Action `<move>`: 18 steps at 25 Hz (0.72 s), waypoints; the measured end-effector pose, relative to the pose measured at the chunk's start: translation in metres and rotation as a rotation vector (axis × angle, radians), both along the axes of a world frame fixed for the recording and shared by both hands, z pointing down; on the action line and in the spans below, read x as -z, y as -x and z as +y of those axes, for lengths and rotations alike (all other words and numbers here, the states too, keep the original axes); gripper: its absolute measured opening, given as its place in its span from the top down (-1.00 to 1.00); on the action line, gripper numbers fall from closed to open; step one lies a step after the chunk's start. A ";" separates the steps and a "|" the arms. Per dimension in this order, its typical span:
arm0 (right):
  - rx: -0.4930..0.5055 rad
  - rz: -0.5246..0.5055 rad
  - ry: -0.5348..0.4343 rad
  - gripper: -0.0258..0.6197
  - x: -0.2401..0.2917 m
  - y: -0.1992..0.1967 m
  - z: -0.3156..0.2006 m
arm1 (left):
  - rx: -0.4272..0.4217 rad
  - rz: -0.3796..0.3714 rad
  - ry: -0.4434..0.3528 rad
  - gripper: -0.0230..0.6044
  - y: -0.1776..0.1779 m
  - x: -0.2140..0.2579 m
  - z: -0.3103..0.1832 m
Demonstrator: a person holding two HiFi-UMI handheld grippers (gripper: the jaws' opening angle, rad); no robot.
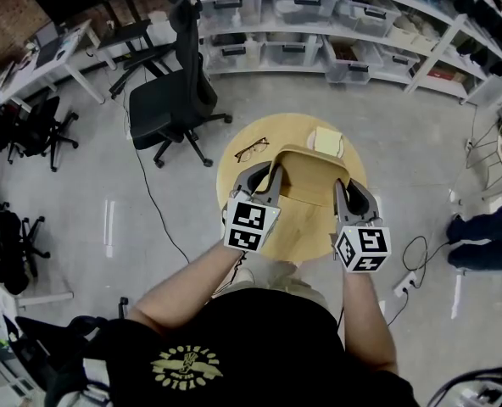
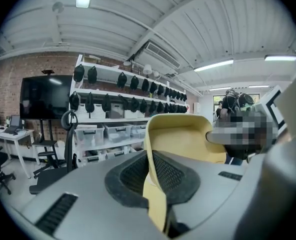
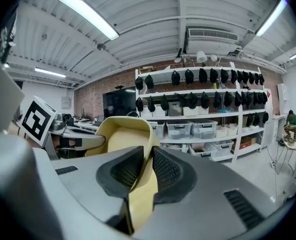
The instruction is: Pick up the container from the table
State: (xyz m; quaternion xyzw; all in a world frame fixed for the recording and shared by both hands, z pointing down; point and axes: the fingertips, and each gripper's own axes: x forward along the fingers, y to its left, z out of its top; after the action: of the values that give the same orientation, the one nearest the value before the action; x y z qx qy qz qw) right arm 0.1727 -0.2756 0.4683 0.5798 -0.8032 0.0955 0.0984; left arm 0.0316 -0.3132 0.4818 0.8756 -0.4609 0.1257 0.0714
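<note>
A pale yellow container hangs in the air above the round wooden table, held by its two side walls. My left gripper is shut on its left wall, and in the left gripper view the yellow rim runs between the black pads. My right gripper is shut on the right wall. The right gripper view shows the container pinched between that gripper's pads. From here the container looks empty inside.
A pair of glasses and a yellow note pad lie on the table's far side. A black office chair stands to the left. Shelves with plastic bins line the back wall. Another person's legs and floor cables are at the right.
</note>
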 end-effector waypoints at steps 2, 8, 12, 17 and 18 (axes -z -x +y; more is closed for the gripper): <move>0.003 0.017 -0.028 0.70 0.014 0.002 0.003 | 0.000 0.007 -0.025 0.82 0.001 0.013 0.002; 0.007 0.032 -0.081 0.70 0.042 0.003 0.009 | 0.001 0.024 -0.089 0.82 0.003 0.045 0.010; 0.006 0.038 -0.110 0.70 0.059 0.003 0.014 | -0.002 0.026 -0.134 0.82 0.003 0.065 0.014; 0.004 0.046 -0.142 0.70 0.078 0.001 0.018 | -0.004 0.034 -0.168 0.82 0.000 0.083 0.017; 0.004 0.047 -0.147 0.70 0.081 0.001 0.019 | -0.003 0.036 -0.171 0.82 0.000 0.085 0.018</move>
State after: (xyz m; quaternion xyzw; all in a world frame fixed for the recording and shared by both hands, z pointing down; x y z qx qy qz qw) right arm 0.1721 -0.2571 0.3870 0.5858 -0.8067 0.0226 0.0748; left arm 0.0315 -0.2955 0.3963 0.8812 -0.4674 0.0704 0.0043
